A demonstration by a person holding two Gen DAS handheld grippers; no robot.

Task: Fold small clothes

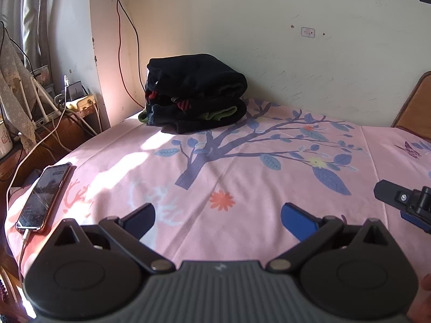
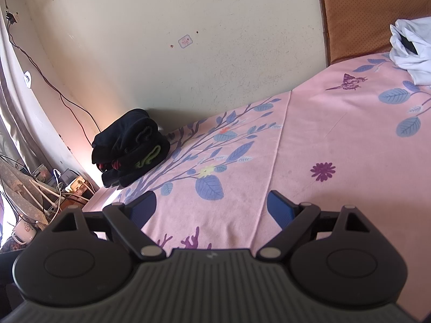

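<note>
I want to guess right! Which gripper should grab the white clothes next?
Probably the right gripper: its view shows the white clothes on its right, and it is open. The left gripper sees only the folded dark pile.

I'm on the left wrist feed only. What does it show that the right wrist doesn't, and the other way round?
Only the left wrist view shows the phone lying at the bed's left edge with a cable plugged in, and part of the right gripper at the frame's right side. Only the right wrist view shows the white garment crumpled near the headboard. Both show the stack of folded dark clothes by the wall, the pink floral bedsheet, and open jaws holding nothing.
</note>
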